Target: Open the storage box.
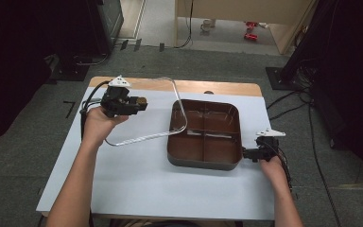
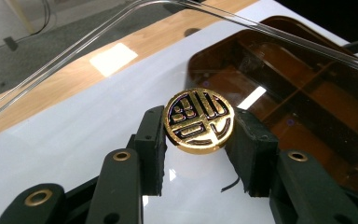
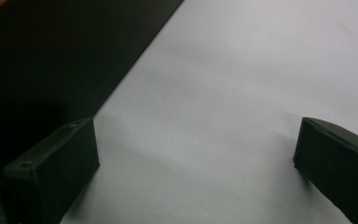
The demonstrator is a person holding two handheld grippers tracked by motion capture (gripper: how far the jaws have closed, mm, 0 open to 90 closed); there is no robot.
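A round gold medallion with a raised dark pattern sits between the pads of my left gripper, which is shut on it. In the high view that left gripper hovers over the table's far left with the medallion at its tip, left of the brown tray. The divided brown tray lies ahead of the left gripper. A clear lid leans against the tray's left side. My right gripper rests at the tray's right front corner. In its own view the right gripper stands open over bare white table beside the tray's dark wall.
The white table top has a wooden strip along its far edge. Cables and black stands lie on the floor around the table. The clear lid's rim arcs across the left gripper view.
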